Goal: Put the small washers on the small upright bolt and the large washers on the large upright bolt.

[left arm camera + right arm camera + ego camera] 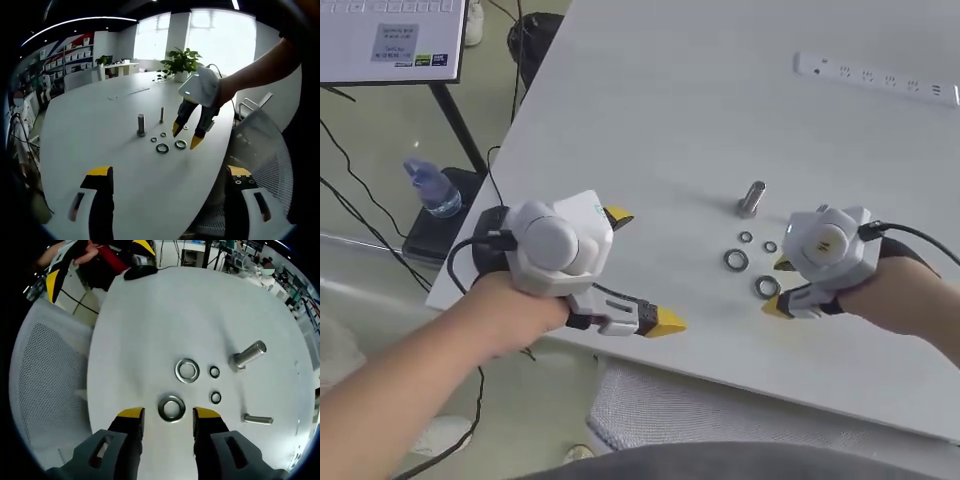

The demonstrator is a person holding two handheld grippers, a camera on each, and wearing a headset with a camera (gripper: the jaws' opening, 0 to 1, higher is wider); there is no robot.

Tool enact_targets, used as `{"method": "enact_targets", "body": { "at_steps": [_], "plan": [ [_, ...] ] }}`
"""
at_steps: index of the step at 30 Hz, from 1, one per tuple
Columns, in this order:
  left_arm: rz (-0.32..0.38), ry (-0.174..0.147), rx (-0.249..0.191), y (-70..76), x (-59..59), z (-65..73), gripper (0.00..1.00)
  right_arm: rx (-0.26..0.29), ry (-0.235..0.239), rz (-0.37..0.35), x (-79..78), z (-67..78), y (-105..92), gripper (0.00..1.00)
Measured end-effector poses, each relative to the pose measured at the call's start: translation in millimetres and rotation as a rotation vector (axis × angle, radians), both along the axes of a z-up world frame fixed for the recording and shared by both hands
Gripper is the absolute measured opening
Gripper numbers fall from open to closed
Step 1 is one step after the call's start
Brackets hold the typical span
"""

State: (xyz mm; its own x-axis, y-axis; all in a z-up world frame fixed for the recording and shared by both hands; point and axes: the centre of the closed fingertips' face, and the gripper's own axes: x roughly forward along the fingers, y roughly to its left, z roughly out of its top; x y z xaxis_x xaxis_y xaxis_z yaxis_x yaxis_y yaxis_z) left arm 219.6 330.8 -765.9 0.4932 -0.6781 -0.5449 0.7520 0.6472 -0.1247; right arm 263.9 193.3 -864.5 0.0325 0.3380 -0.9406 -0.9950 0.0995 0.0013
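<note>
Big white surface (pixel 670 100) in a bright room, power strip (pixel 875 80) at upper right. In the left gripper view, green plant (pixel 182 62) at top middle. Large bolt (pixel 752 198) standing up at middle right, small washers (pixel 746 237) just below it. Left gripper (pixel 644 268) fingers wide open, holding nothing. Right gripper (pixel 168 413) fingers open, one each side of a large washer (pixel 171 408), not squeezing it.

On table (pixel 150 315): large washer (pixel 171 408) between right gripper (pixel 169 413) jaws, second large washer (pixel 187 370) just beyond; small washers (pixel 214 372) between these and large bolt (pixel 247 356), small bolt (pixel 258 419).
</note>
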Motion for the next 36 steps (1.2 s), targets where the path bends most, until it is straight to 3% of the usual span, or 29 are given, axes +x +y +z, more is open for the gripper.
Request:
{"method": "enact_targets", "body": {
  "at_steps": [16,28,36],
  "plan": [
    [0.005,0.002,0.003,1.3,2.2,1.1,0.9,-0.044,-0.023,0.026,-1.0,-6.4,-0.5,0.36],
    [0.003,0.002,-0.008,0.3,-1.3,-0.1,0.9,0.003,-0.007,0.01,-2.9,-5.0,1.4,0.32],
    [-0.003,0.006,-0.009,-2.3,-4.4,-2.3,0.89,-0.024,-0.004,0.023,0.0,-7.5,1.2,0.3]
  ]
}}
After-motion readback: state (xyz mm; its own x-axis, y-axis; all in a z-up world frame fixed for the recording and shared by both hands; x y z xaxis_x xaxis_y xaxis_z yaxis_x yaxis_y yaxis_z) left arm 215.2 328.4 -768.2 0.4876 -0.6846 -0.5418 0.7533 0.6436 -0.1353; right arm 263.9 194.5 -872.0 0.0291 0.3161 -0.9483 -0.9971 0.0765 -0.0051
